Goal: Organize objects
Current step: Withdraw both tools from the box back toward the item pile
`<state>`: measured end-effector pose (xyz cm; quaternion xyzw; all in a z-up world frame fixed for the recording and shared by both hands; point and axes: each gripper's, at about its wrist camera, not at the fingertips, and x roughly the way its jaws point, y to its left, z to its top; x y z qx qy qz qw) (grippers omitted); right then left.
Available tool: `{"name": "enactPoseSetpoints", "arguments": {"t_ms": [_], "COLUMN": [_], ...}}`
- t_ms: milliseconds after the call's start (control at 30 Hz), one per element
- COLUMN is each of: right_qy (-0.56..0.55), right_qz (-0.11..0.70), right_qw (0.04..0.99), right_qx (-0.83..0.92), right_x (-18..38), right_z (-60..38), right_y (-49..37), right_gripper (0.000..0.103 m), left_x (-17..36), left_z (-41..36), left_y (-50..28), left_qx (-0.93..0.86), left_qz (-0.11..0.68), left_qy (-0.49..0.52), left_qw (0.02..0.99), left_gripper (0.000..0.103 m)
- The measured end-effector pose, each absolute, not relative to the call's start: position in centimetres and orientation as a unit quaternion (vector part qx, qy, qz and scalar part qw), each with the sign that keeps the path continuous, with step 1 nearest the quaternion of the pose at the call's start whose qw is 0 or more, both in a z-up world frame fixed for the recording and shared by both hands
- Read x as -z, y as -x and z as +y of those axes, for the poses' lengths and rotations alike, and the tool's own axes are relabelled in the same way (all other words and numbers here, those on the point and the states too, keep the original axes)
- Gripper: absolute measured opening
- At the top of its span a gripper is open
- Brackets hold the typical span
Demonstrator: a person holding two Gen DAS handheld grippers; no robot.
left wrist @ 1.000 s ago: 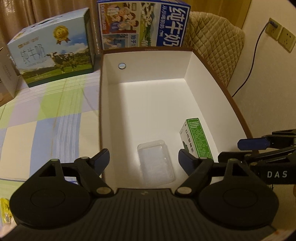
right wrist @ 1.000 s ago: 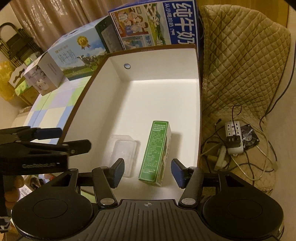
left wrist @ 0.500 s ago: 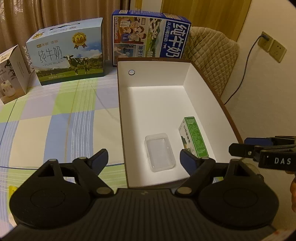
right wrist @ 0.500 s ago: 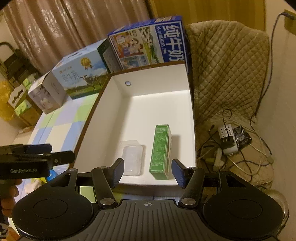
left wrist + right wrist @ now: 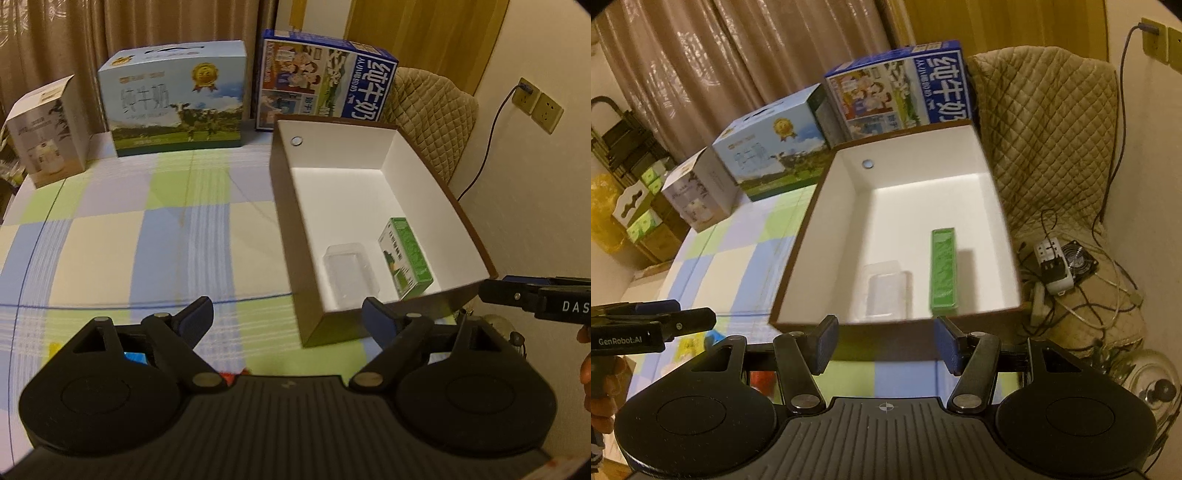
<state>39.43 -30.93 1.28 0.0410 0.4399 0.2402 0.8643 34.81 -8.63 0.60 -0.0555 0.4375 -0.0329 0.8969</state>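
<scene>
A brown box with a white inside (image 5: 369, 177) (image 5: 923, 177) stands on the checked tablecloth. In it lie a green carton (image 5: 408, 254) (image 5: 943, 271) and a clear plastic tray (image 5: 351, 273) (image 5: 886, 291), side by side at the near end. My left gripper (image 5: 286, 319) is open and empty, held in front of the box's near left corner. My right gripper (image 5: 884, 341) is open and empty, just before the box's near wall. Each gripper shows in the other's view, the right (image 5: 517, 291) and the left (image 5: 665, 319).
Two milk cartons (image 5: 177, 107) (image 5: 325, 85) and a small white box (image 5: 48, 129) stand at the table's far edge. A quilted chair (image 5: 1045, 122) and a power strip with cables (image 5: 1056, 266) are right of the table. Small coloured items (image 5: 701, 341) lie near me.
Both grippers have pulled back and up from over the box, so the box looks smaller and farther. The carton and tray stay where they were.
</scene>
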Motion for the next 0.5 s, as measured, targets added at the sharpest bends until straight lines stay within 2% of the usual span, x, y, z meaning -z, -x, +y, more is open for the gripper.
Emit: {"name": "enactPoseSetpoints", "arguments": {"t_ms": [500], "right_qy": [-0.017], "right_qz": [0.441], "right_qw": [0.851], "right_qx": [-0.286], "right_x": [0.2], "right_z": [-26.1], "right_y": [-34.7], "right_gripper": [0.054], "left_x": [-0.2], "left_z": [-0.5], "left_y": [-28.7], "left_qx": [-0.026], "left_qz": [0.447], "left_qy": [0.083], "left_qw": [0.89], "left_gripper": [0.085]}}
